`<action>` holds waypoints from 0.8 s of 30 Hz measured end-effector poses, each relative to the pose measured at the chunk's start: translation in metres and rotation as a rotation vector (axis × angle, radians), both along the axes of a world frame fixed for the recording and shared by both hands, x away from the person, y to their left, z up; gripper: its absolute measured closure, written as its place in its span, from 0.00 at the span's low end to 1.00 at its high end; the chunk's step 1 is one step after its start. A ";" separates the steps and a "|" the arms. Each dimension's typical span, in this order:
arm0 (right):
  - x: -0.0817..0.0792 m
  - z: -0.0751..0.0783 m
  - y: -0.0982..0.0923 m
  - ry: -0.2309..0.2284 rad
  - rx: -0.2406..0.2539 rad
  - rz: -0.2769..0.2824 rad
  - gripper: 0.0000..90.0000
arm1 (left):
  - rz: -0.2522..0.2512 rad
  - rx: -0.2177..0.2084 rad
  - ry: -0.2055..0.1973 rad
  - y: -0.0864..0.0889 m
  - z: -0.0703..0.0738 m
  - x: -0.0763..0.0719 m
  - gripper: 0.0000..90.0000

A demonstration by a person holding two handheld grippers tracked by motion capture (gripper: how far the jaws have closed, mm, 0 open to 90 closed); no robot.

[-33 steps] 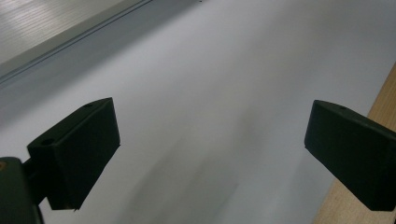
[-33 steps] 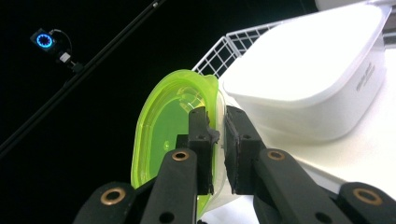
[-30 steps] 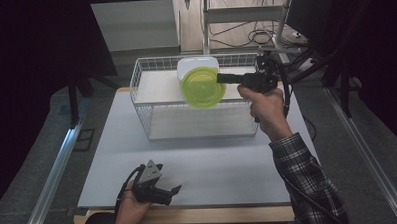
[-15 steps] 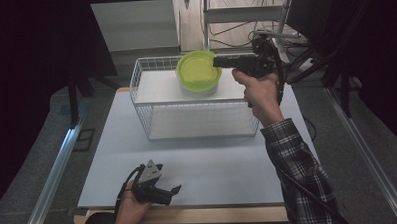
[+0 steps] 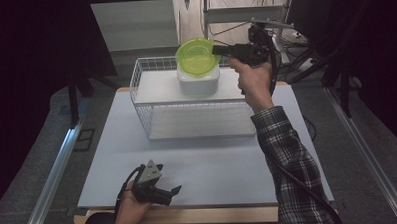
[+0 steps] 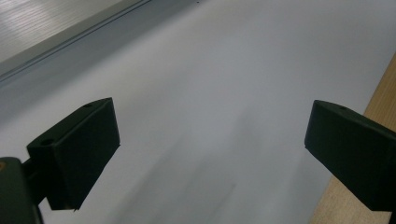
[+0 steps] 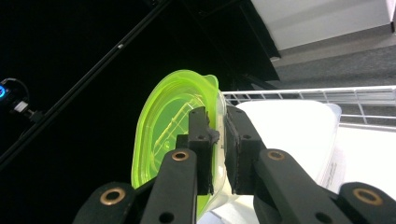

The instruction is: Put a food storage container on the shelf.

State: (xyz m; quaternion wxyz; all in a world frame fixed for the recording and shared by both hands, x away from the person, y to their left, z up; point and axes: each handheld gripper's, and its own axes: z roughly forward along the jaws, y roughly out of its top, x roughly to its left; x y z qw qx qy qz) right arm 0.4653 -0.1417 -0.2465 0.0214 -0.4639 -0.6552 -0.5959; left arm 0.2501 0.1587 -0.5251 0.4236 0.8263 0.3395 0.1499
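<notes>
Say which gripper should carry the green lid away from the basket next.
Right: the right gripper already clamps the translucent green plastic lid's rim above the white wire basket. The left gripper rests open at the near table edge.

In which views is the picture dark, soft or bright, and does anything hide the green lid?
High view: dark surroundings, evenly lit white table; the green lid is sharp. Right gripper view: black background, glowing translucent lid; the right gripper covers part of it. Left gripper view: soft shadows on the table, left gripper open.
</notes>
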 end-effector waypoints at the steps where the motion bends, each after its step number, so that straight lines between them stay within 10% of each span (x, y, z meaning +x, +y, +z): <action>1: 0.002 0.000 0.001 0.003 0.001 -0.005 0.91 | 0.000 0.000 0.000 0.000 0.000 0.000 0.03; 24: 0.022 -0.012 0.016 0.018 -0.066 -0.105 0.82 | -0.013 0.006 0.002 -0.001 0.000 -0.001 0.03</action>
